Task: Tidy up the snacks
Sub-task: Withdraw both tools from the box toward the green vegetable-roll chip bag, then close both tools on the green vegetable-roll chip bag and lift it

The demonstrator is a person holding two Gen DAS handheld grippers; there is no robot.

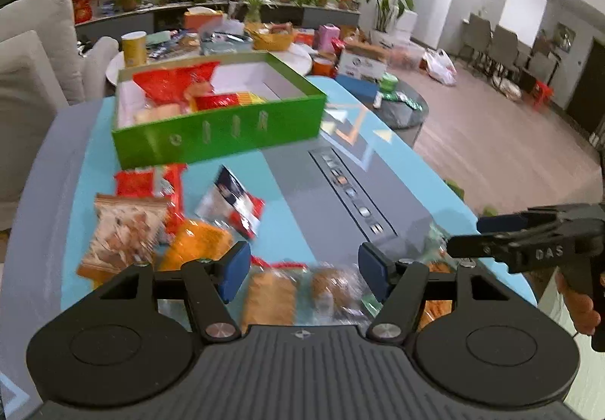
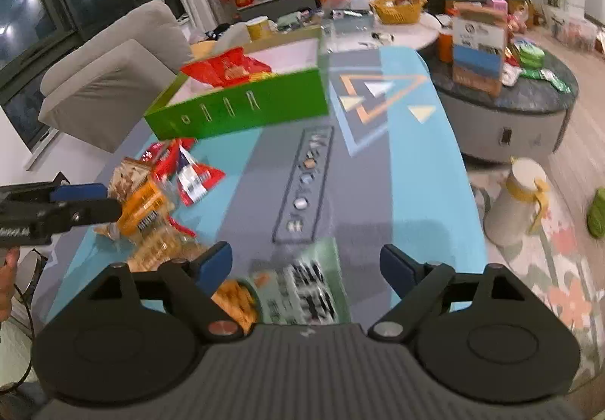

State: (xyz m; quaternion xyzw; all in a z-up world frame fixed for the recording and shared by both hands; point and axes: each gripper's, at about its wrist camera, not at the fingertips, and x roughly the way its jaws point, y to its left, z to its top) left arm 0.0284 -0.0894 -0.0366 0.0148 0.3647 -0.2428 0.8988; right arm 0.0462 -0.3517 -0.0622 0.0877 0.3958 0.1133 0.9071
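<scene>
A green box stands at the far side of the blue-grey table with red and yellow snack packs inside. Loose snacks lie in front of it: a red pack, a brown biscuit pack, an orange pack, a dark red-white pack. My left gripper is open above clear-wrapped pastries. My right gripper is open above a pale green pack with orange sticks. It shows in the left wrist view.
A grey sofa stands left of the table. A round white table and a dark round table behind hold boxes, a yellow basket and snacks. A white jug stands on the floral rug at right.
</scene>
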